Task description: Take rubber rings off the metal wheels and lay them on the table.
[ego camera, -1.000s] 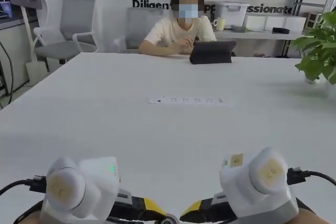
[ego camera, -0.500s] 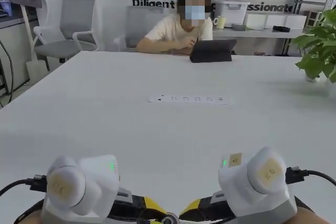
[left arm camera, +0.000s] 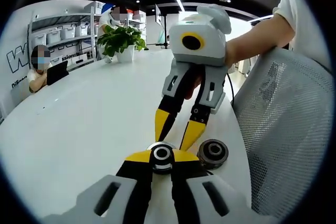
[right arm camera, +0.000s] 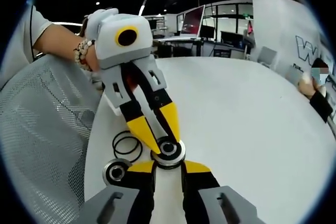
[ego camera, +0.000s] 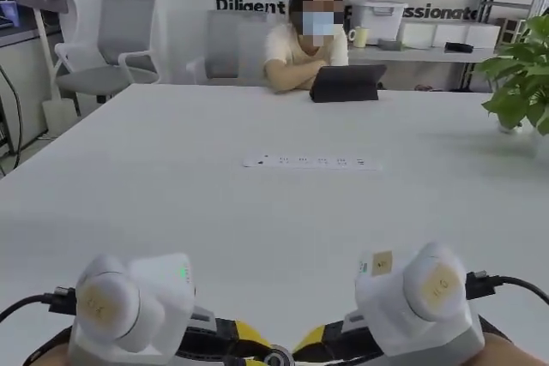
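Jaws of left gripper [right arm camera: 167, 144] and right gripper [right arm camera: 169, 167] pinch one metal wheel [right arm camera: 171, 151] from opposite sides, at the desk [right arm camera: 236, 108] edge. I see two rubber rings [right arm camera: 126, 146] lying beside it, near a second wheel [right arm camera: 116, 171].

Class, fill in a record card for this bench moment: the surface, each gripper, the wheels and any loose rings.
Surface: white table
Left gripper: shut on a metal wheel
Right gripper: jaws apart at that wheel's rim; grip unclear
Second wheel: lying on the table beside the held one, untouched
Rubber rings: black, loose, overlapping, flat on the table near the second wheel
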Demonstrator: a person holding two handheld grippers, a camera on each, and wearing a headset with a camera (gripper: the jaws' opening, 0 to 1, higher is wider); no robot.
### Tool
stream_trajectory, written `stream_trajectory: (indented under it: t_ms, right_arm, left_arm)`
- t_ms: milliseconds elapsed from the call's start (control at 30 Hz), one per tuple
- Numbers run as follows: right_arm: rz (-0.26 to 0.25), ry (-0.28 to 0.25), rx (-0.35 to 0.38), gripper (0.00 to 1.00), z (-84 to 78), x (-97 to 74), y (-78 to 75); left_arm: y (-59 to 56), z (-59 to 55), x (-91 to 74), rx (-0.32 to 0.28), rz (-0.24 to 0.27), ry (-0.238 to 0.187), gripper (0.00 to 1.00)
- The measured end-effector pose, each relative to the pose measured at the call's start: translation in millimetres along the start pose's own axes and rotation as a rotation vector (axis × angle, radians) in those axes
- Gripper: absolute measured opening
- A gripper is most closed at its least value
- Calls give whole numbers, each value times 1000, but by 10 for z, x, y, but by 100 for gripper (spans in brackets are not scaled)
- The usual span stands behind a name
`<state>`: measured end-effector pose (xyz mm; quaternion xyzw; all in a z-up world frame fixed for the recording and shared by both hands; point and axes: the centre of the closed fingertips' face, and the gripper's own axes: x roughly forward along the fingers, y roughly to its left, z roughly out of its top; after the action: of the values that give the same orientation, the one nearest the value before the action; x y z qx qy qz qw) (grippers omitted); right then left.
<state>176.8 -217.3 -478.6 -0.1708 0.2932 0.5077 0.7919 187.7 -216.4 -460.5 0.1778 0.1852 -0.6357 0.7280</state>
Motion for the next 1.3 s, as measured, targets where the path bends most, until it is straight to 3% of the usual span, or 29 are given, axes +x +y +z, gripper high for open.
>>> stream_trajectory:
  t_ms: [100, 200, 367, 567, 667, 700, 733, 867, 933, 1033, 1233, 1300]
  right_arm:
    - [-17, 28, -41, 9, -52, -5, -37]
    - [-23, 27, -27, 2, -51, -14, -56]
    - [-28, 31, -31, 1, -51, -12, -63]
    - [-44, 41, 16, 0, -60, -8, -99]
    - [-80, 28, 8, 0, -13, 21, -170]
    - [-68, 57, 62, 0, -66, -6, -128]
    - [-65, 51, 71, 0, -64, -34, -121]
    - [-50, 33, 80, 0, -54, -57, -96]
    - [-34, 60, 73, 0, -106, -48, -64]
    - [-15, 51, 69, 16, -105, -37, -23]
    - [-4, -9, 89, 23, 31, 14, 12]
    - [-12, 1, 67, 24, 20, 57, 17]
  left_arm:
    - [1, -2, -1, -3, 1, -1, 7]
    - [2, -1, -1, -4, 2, -3, 7]
    - [0, 0, -4, -9, 3, -8, 7]
    - [-3, 2, -5, -14, 4, -8, 7]
    - [-7, 6, -3, -12, 4, -8, 7]
    - [-8, 4, -5, -11, 4, -7, 7]
    - [-9, 4, -6, -10, 4, -7, 7]
    - [-7, 0, -7, -10, 3, -8, 7]
    - [-9, 1, -7, -10, 2, -9, 7]
    - [-8, 0, -8, -11, 3, -10, 7]
    - [-7, -2, -6, -11, 3, -10, 7]
    - [-7, -2, -6, -11, 3, -10, 7]
